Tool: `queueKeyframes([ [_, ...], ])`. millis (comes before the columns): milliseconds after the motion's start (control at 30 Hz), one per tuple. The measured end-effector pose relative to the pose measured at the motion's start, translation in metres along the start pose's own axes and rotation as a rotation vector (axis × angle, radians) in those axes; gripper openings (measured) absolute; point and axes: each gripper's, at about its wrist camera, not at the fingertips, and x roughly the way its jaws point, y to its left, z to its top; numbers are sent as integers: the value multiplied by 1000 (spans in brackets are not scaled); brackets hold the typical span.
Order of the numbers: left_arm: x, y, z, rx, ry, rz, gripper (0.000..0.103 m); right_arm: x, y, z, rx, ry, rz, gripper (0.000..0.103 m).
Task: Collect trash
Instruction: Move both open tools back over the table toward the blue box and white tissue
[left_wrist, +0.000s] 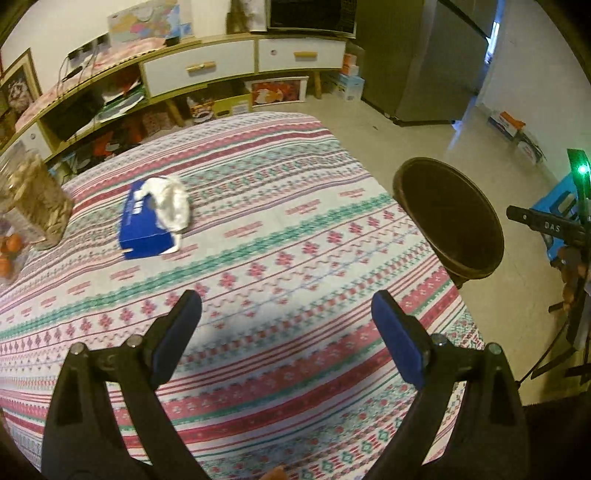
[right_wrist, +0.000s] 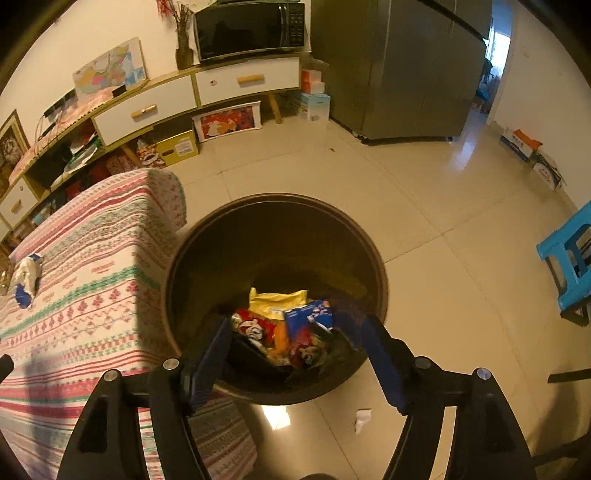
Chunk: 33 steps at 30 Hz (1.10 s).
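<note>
A: Where is the trash?

B: Down in the dark round bin (right_wrist: 277, 236) on the floor, right beside the desk (left_wrist: 280, 229) with the striped cloth. A yellow bag (right_wrist: 275, 302), a blue packet (right_wrist: 308, 315) and red wrappers (right_wrist: 255, 328) lie at the bottom.

A: What about the right gripper (right_wrist: 291, 354)?

B: It hangs over the bin. Its jaws stand apart with nothing in them.

A: And the left gripper (left_wrist: 286, 328)?

B: It is above the cloth, jaws wide, holding nothing. Farther off sits a blue tissue box (left_wrist: 142, 225) with a white tissue (left_wrist: 171, 201) sticking out.
</note>
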Motion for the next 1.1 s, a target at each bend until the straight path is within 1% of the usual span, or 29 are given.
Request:
queueKeyframes([
  [133,-6,18,-3,-41,-1,4,93,-7,21,3,-31,-8,16,76],
  [267,-10,34,-4,-76,-1,11,93,-16,47,2,-87,-21,36,77],
  [467,-14,63,-6,-122,0,45,93,-24,90,-1,-165,-31,72,79],
  [533,-15,75,-7,-145,-1,57,93,-25,102,-3,-185,-33,81,81],
  [667,-19,102,-10,-213,-1,65,93,-25,126,-4,-212,-32,106,82],
  [867,-19,130,-16,-269,15,83,93,-21,166,-2,-247,-26,129,82],
  [967,-20,143,-20,-280,22,109,93,-19,186,1,-252,-25,156,82],
  [1100,-22,158,-24,-261,20,179,93,-16,218,6,-256,-33,199,82],
])
